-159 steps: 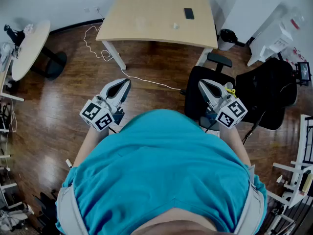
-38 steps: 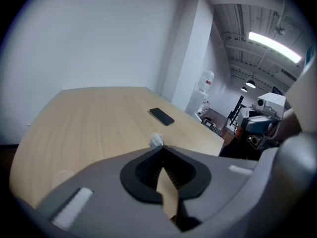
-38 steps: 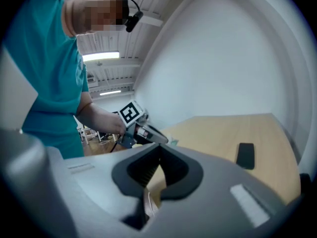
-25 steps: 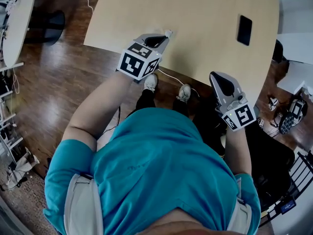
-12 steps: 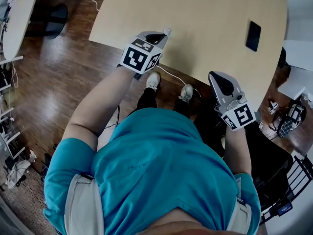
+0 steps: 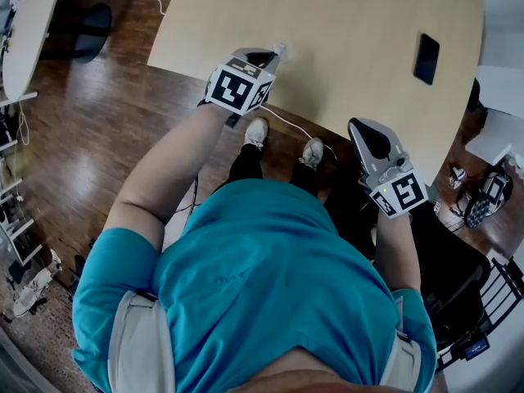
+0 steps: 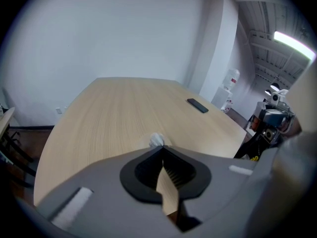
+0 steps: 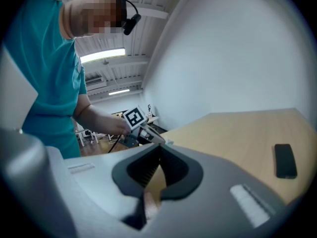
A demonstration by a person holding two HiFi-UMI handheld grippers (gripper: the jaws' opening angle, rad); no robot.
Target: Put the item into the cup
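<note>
wooden table (image 6: 352,23) | left hand-held gripper (image 7: 162,149) clamped on white wad (image 7: 156,140) | right hand-held gripper (image 8: 158,150) together

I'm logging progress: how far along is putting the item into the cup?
Done: nothing; no cup shows in any view. In hand: the left gripper looks shut at its tips on the small white lump, low over the table. The right gripper hangs shut, empty. Left: find the cup, carry the lump over, release it inside.
</note>
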